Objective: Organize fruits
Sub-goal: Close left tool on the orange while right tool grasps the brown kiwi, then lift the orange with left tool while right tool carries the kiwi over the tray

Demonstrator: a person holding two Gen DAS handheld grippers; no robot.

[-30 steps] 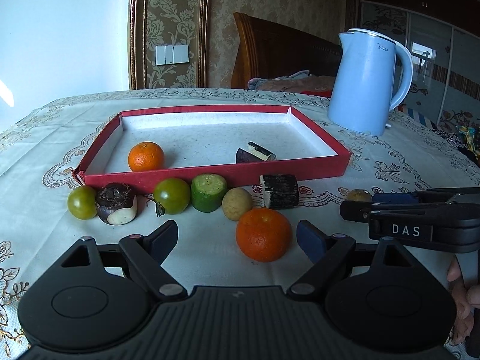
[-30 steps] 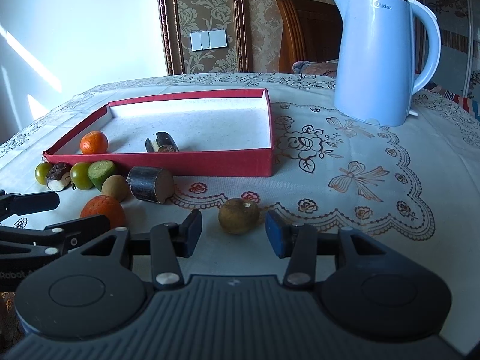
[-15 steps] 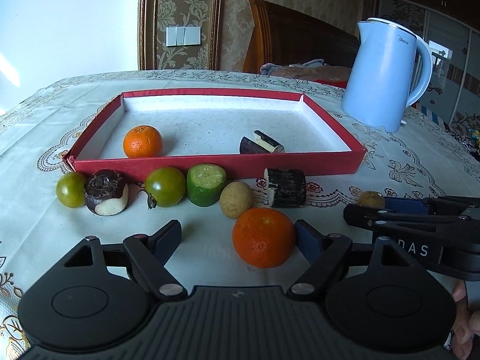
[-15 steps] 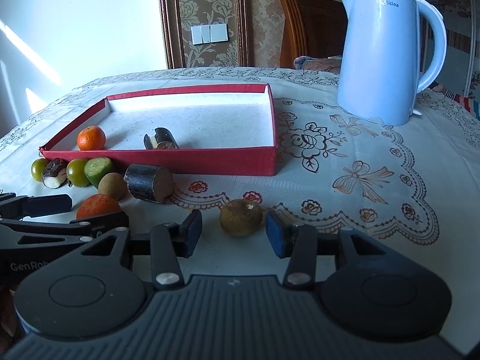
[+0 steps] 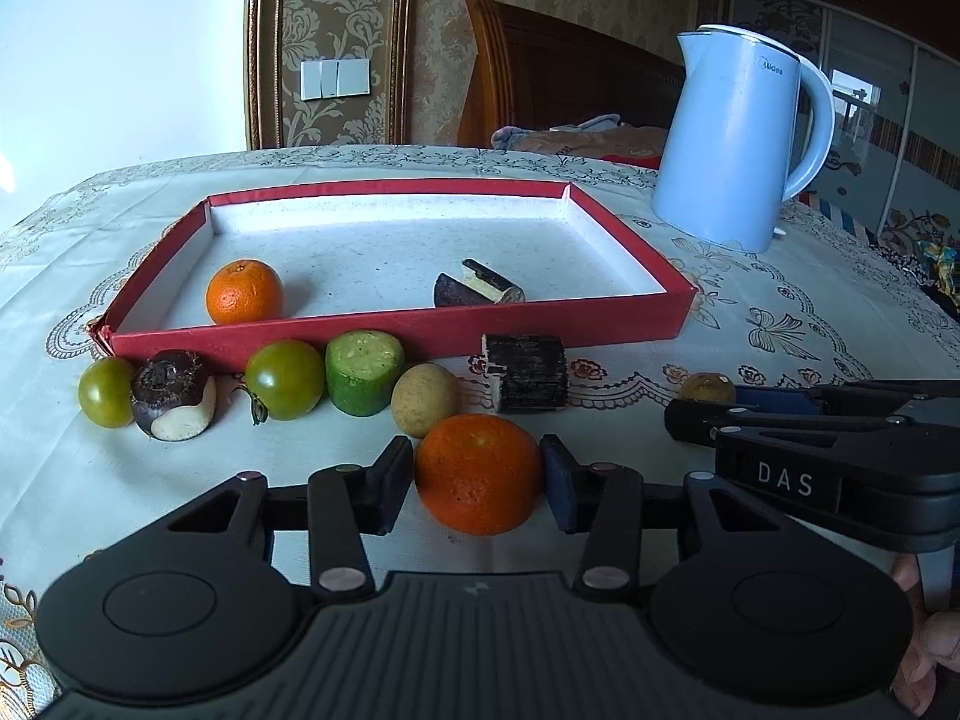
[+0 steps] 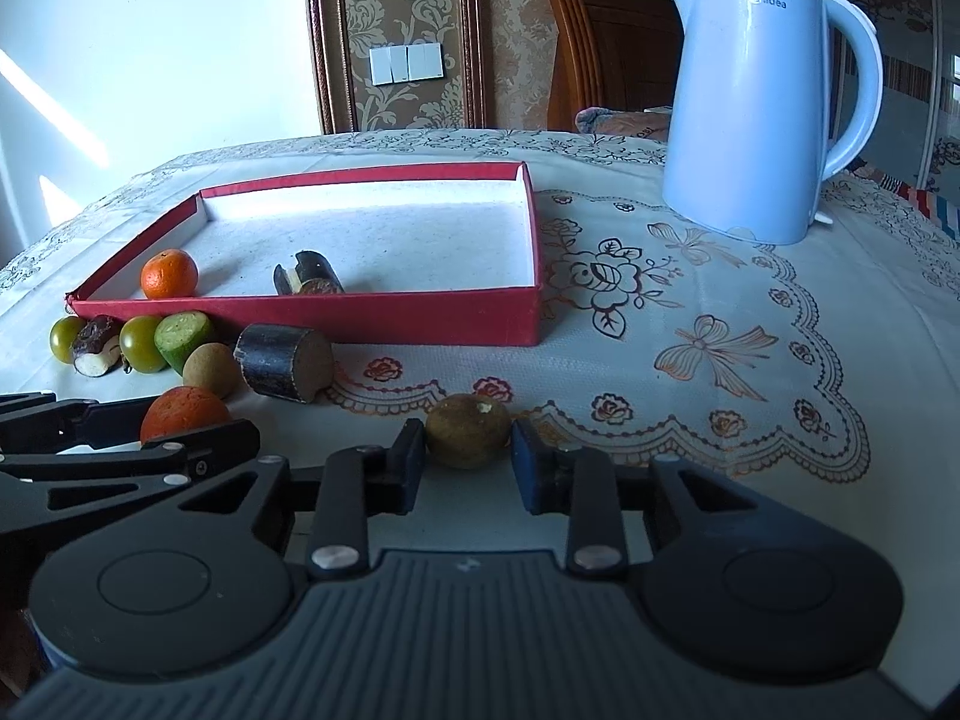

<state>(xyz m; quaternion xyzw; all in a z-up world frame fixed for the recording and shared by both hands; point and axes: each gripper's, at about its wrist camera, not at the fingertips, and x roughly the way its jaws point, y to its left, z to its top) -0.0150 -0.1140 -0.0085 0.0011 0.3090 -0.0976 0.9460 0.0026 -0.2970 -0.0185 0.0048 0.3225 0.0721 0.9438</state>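
An orange point(image 5: 477, 480) lies on the tablecloth in front of the red tray point(image 5: 396, 327). My left gripper point(image 5: 474, 471) is closing on it, and both pads touch its sides. A small brown round fruit point(image 6: 468, 432) lies further right on the cloth. My right gripper point(image 6: 467, 456) is closing too, and its pads press on that fruit from both sides. The tray holds a second orange point(image 5: 244, 291) and a dark cut piece point(image 5: 477, 291). In the left wrist view the right gripper point(image 5: 708, 405) shows side-on with the brown fruit point(image 5: 708, 387) at its tips.
Along the tray's front wall lie two green tomatoes point(image 5: 285, 380), a dark peeled root point(image 5: 173, 394), a green cut piece point(image 5: 364, 372), a tan fruit point(image 5: 426, 399) and a dark stub point(image 5: 528, 372). A blue kettle point(image 5: 738, 138) stands back right. A chair is behind the table.
The left jaws have closed from wide apart onto the near orange. The right jaws have narrowed onto the brown fruit. Both hands have barely moved.
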